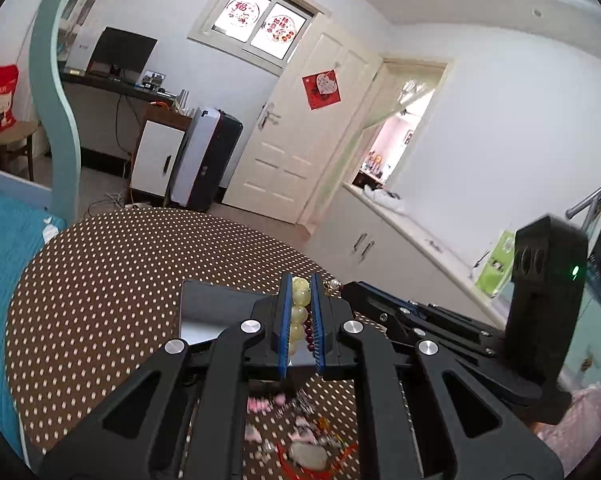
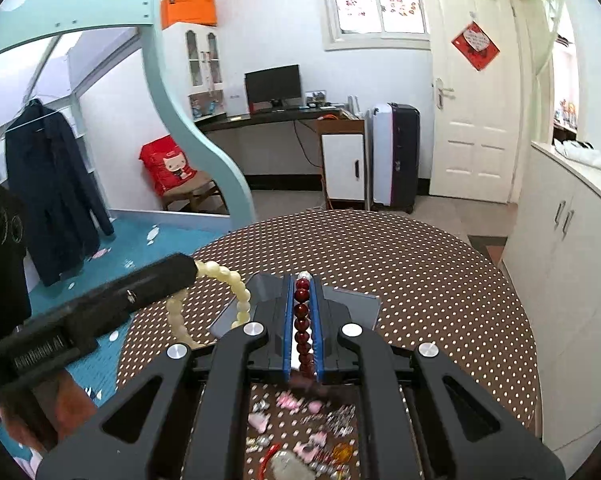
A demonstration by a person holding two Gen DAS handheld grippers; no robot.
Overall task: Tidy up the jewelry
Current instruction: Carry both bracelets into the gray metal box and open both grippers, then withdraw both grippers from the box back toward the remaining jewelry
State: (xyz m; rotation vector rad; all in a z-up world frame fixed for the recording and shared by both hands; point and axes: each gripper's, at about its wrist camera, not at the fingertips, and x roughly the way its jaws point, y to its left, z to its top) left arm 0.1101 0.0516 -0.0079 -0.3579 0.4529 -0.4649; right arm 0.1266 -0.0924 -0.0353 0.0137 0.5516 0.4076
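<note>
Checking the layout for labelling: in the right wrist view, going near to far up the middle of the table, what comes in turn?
Loose heap of pink and silver trinkets → right tongs shut on dark red bead bracelet → grey flat tray → brown polka-dot round table.

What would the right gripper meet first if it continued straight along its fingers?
Probably the grey tray on the dotted tablecloth. The right gripper, shut on the dark red bead bracelet, points slightly downward over it; depth is unclear.

Jewelry pile blurred (partly hidden, edge-cropped).
</note>
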